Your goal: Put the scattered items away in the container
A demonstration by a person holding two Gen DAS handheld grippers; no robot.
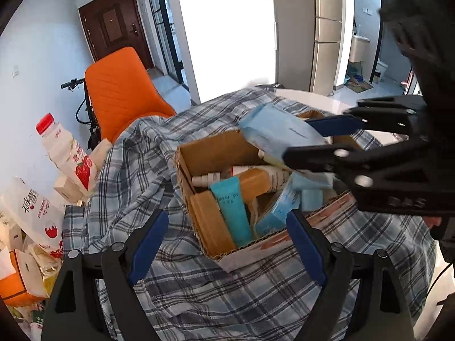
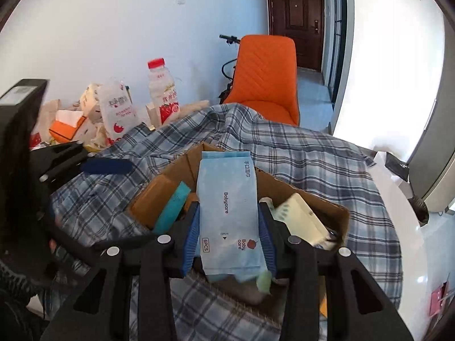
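A cardboard box (image 1: 187, 156) sits on a plaid cloth (image 1: 216, 292) and holds a teal tube (image 1: 234, 213), tan blocks and other small packs. My right gripper (image 2: 229, 227) is shut on a light blue Babycare wipes pack (image 2: 226, 199) and holds it over the box (image 2: 338, 213); it also shows in the left wrist view (image 1: 321, 139) with the pack (image 1: 275, 130) above the box. My left gripper (image 1: 227, 241) is open and empty at the box's near edge; one of its blue fingers (image 2: 108, 166) shows in the right wrist view.
A red-capped drink bottle (image 1: 65, 150), snack bags (image 1: 37, 213) and an orange carton (image 1: 20, 281) lie at the left by the wall. An orange chair (image 1: 122, 91) stands behind the table. The white tabletop (image 2: 412, 255) shows at the right.
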